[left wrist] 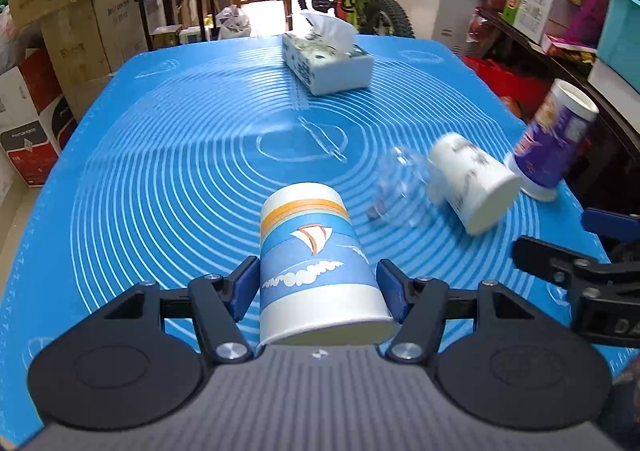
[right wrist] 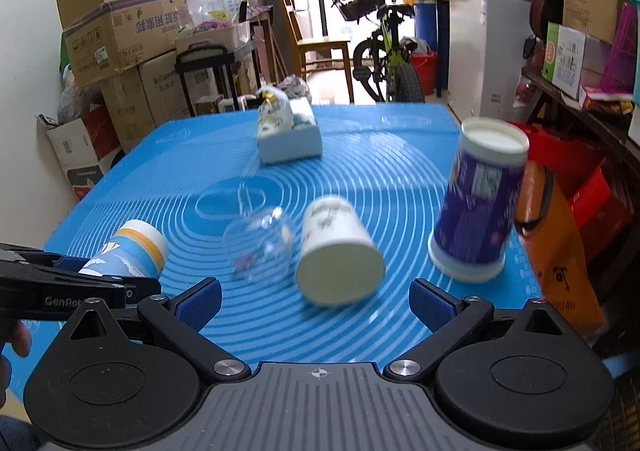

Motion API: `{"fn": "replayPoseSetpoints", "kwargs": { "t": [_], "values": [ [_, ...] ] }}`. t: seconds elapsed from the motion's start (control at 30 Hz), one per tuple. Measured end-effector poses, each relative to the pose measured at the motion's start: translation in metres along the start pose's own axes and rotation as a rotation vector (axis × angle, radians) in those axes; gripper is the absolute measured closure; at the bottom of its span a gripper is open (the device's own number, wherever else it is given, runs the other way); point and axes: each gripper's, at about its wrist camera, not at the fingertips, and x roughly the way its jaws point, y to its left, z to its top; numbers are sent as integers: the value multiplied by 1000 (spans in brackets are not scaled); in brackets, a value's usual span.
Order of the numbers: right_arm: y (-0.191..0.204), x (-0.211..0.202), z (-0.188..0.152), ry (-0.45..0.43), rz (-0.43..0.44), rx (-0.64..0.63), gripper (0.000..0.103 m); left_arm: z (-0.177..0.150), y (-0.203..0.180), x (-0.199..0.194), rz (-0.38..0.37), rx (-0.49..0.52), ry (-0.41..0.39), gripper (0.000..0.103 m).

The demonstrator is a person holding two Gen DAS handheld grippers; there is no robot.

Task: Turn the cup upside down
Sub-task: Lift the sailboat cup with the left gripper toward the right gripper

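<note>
Left gripper (left wrist: pixel 318 283) clasping the sailboat paper cup (left wrist: pixel 316 263), which lies on its side just above the blue mat (left wrist: pixel 160 171), base pointing away from the camera. Right gripper (right wrist: pixel 316 299) spread wide and holding nothing, facing a white paper cup (right wrist: pixel 338 251) lying on its side, with a clear glass (right wrist: pixel 260 243) to its left and a tilted purple cup (right wrist: pixel 478 199) to its right; a tissue box (left wrist: pixel 326 61) sits at the far end of the mat
</note>
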Motion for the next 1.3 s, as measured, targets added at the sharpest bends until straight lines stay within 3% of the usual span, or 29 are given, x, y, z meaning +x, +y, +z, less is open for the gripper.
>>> {"fn": "replayPoseSetpoints", "kwargs": {
  "t": [0.3, 0.63, 0.87, 1.3],
  "values": [
    [-1, -11, -25, 44, -10, 16, 3, -29, -14, 6, -19, 20, 39, 38],
    [-1, -13, -29, 54, -6, 26, 3, -37, -17, 8, -16, 12, 65, 37],
    [0, -13, -32, 56, -7, 27, 3, -37, -14, 6, -14, -7, 62, 18],
    [1, -13, -31, 49, 3, 30, 3, -33, -11, -2, -15, -10, 45, 17]
  ]
}}
